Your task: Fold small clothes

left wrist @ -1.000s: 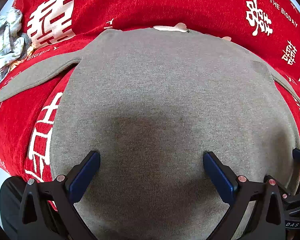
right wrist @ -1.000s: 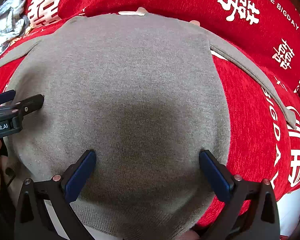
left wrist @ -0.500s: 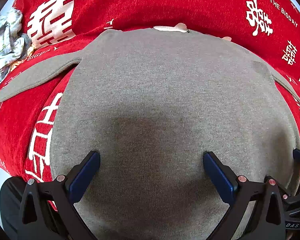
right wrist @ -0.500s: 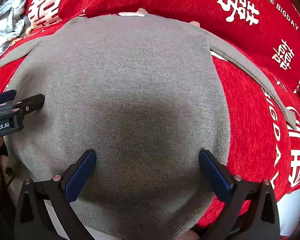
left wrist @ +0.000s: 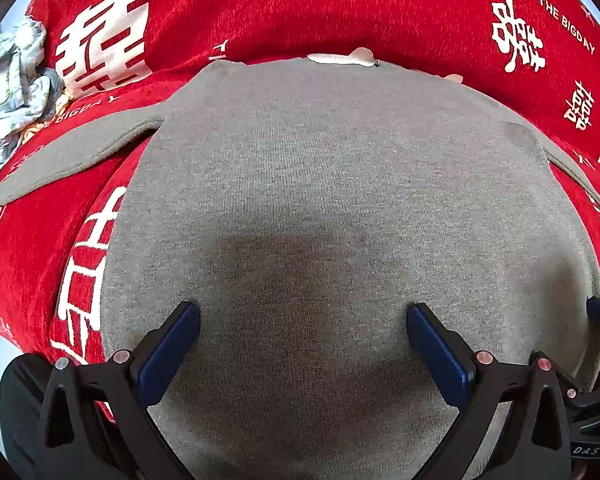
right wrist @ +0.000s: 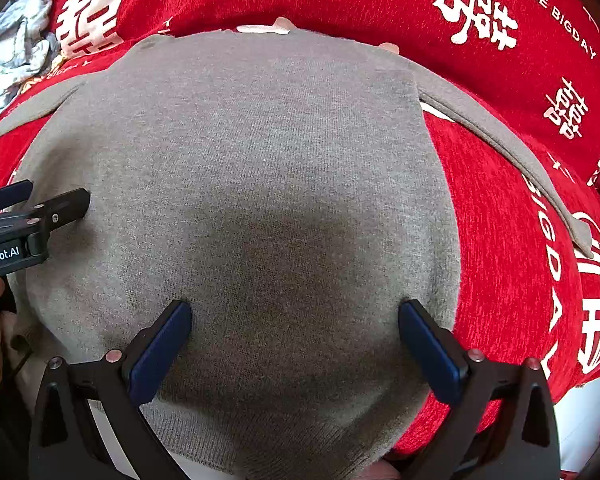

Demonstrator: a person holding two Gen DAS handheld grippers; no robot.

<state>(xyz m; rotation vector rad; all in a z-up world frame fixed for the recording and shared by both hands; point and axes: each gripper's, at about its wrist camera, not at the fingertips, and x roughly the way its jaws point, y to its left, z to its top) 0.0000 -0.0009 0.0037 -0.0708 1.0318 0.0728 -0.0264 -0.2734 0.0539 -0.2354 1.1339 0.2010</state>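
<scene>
A grey knit sweater (left wrist: 332,184) lies flat on a red cloth, back up, collar at the far side and both sleeves spread outward. It also fills the right wrist view (right wrist: 260,168). My left gripper (left wrist: 303,326) is open and hovers just above the sweater's lower left part. My right gripper (right wrist: 295,322) is open above the lower right part, near the hem. The left gripper also shows at the left edge of the right wrist view (right wrist: 44,208). The left sleeve (left wrist: 72,156) and the right sleeve (right wrist: 500,140) lie on the cloth.
The red cloth (left wrist: 340,4) with white characters covers the surface. A crumpled pale garment (left wrist: 12,84) lies at the far left. White floor or table edge (right wrist: 588,412) shows at the near right.
</scene>
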